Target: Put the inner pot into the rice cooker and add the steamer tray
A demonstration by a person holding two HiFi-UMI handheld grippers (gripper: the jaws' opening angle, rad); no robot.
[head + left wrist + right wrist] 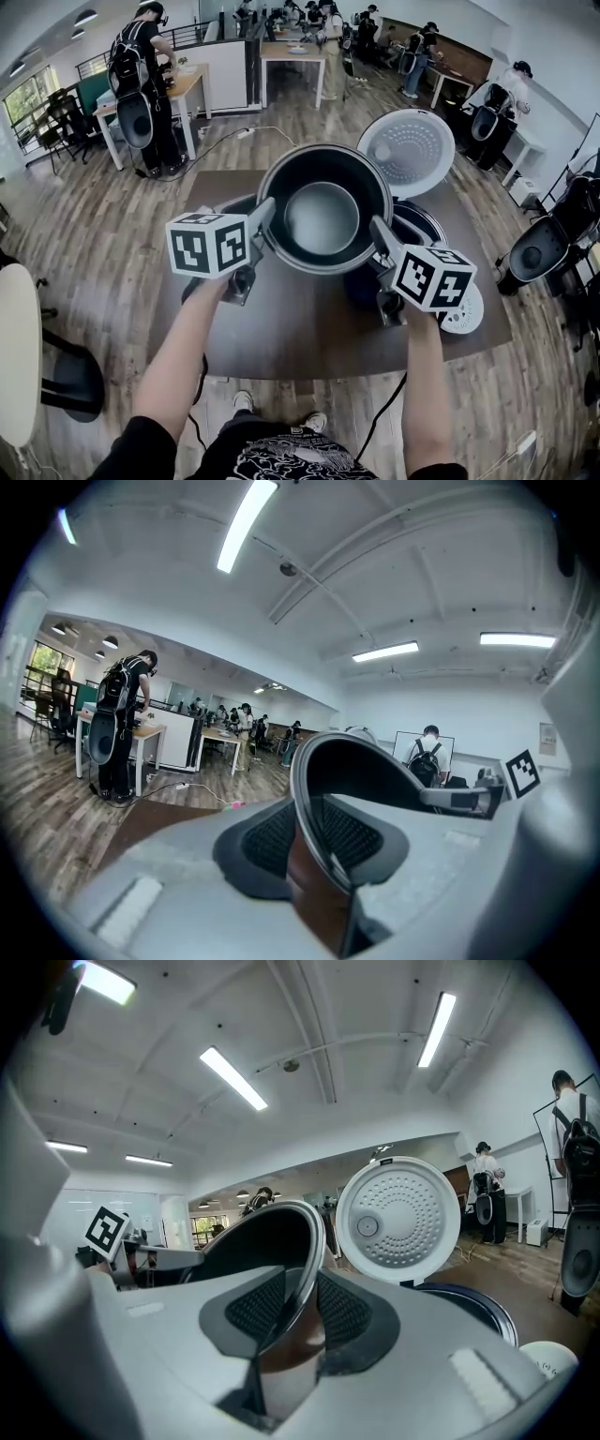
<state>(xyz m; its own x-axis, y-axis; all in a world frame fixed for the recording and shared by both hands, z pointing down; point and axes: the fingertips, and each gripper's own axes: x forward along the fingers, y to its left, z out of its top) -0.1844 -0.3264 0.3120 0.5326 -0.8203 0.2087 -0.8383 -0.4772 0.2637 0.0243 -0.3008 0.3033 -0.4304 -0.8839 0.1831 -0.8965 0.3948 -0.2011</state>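
Observation:
The dark metal inner pot (323, 217) hangs in the air above the brown table (281, 328), held by its rim on both sides. My left gripper (265, 217) is shut on the left rim and my right gripper (377, 234) on the right rim. The left gripper view has the rim (375, 771) clamped between the pads (272, 841). The right gripper view has the pot wall (262, 1241) pinched the same way. The dark blue rice cooker (422, 225) stands behind and to the right, its white lid (408, 150) raised. A white steamer tray (466, 317) lies by the cooker.
A person works at a desk (183, 89) far left, with chairs around. A pale round tabletop (19, 347) shows at the left edge. Black speaker-like stands (539, 248) flank the right. A cable (244, 133) runs over the wood floor beyond the table.

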